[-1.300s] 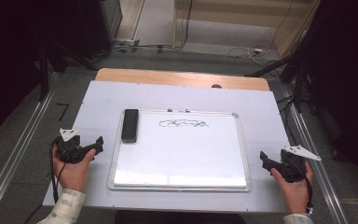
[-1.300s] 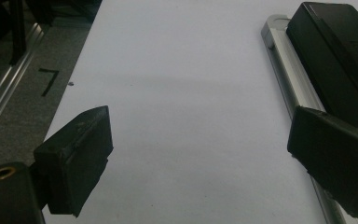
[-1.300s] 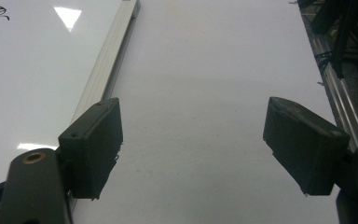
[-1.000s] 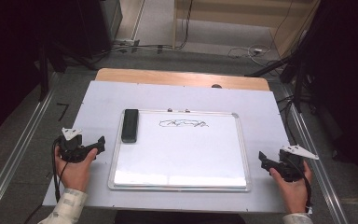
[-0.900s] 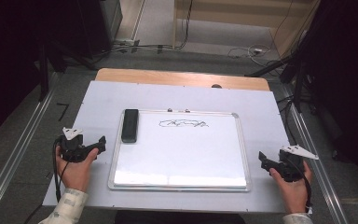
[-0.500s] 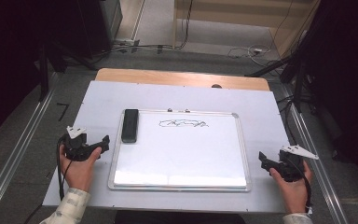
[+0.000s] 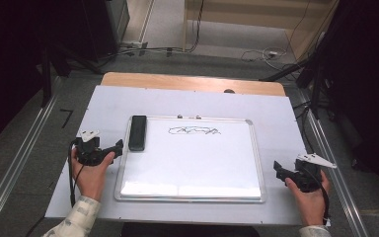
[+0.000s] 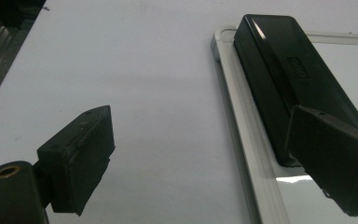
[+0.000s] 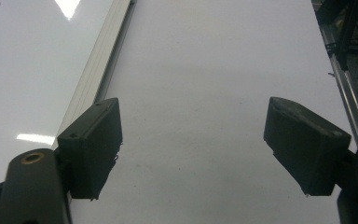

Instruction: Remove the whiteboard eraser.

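We see the left gripper spread wide, jaws empty, just left of the whiteboard, closing on the black eraser lying on the whiteboard's upper left corner. The right gripper gapes empty beside the whiteboard's right edge.

A lab recording station.
Aluminium rails, trailing floor cables and dark stands surround a white-topped table.

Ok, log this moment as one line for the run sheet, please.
left tongs: open, nearing eraser | right tongs: open, on table right of whiteboard | scribble: unerased
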The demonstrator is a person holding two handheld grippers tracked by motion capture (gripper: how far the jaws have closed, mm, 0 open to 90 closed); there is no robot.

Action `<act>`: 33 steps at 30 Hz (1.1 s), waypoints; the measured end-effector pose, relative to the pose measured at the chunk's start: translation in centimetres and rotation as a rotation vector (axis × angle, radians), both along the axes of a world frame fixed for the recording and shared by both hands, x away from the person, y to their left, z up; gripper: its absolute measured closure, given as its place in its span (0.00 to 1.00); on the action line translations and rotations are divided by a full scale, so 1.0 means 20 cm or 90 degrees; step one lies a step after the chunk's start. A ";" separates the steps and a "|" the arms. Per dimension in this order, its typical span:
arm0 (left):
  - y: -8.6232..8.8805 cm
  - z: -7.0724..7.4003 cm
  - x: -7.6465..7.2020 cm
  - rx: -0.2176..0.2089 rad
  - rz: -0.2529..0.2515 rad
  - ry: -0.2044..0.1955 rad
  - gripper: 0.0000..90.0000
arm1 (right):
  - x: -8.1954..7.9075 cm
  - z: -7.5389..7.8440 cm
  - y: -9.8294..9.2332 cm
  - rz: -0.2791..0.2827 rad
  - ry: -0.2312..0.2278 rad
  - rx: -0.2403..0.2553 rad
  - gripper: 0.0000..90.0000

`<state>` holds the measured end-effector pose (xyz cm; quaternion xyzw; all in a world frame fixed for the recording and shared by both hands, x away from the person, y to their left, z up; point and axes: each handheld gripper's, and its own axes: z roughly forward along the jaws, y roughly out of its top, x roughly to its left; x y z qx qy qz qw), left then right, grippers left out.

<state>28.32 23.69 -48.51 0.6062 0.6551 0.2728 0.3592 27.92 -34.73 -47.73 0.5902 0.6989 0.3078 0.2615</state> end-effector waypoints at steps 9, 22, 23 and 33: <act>-0.06 0.01 0.05 -0.004 -0.012 0.000 0.09 | 0.00 0.00 0.00 0.001 -0.001 0.003 0.20; -0.12 0.03 0.09 -0.015 -0.018 -0.006 0.10 | 0.00 0.00 0.00 0.001 0.000 0.002 0.20; -0.12 0.03 0.09 -0.012 -0.019 -0.004 0.10 | 0.01 0.00 0.00 0.002 0.000 0.002 0.20; -0.17 0.04 0.13 -0.011 -0.031 -0.001 0.12 | 0.00 0.00 0.00 -0.001 -0.001 0.001 0.20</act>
